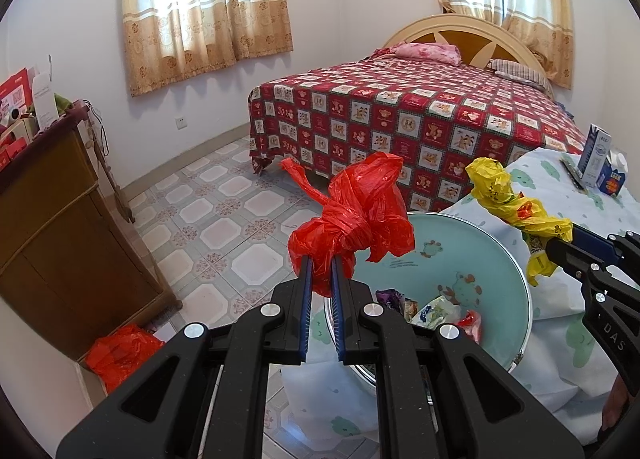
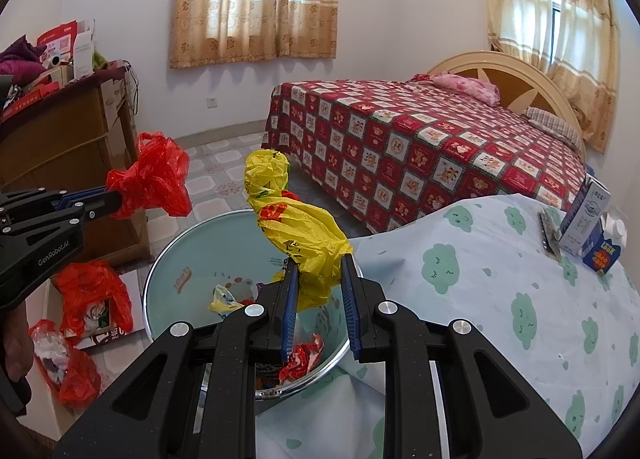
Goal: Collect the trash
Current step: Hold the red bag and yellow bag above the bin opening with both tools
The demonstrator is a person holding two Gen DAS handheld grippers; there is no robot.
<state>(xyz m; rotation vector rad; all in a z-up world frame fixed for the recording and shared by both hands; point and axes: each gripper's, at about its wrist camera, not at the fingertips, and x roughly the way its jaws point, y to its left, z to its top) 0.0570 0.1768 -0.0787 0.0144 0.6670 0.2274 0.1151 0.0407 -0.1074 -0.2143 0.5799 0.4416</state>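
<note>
My left gripper (image 1: 321,264) is shut on a knotted red plastic bag (image 1: 354,215) and holds it above the pale green basin (image 1: 508,259). It also shows in the right wrist view (image 2: 116,199) with the red bag (image 2: 156,179). My right gripper (image 2: 318,264) is shut on a crumpled yellow plastic bag (image 2: 296,219), held over the basin (image 2: 176,255). It also shows in the left wrist view (image 1: 554,247) with the yellow bag (image 1: 516,203). Several wrappers (image 1: 436,309) lie in the basin.
The basin sits at the edge of a table with a cloud-print cloth (image 2: 500,279). A milk carton (image 2: 586,215) and a small box (image 2: 604,255) stand at its far right. A bed (image 1: 420,119), a wooden cabinet (image 1: 60,219) and red bags on the floor (image 2: 92,295) surround it.
</note>
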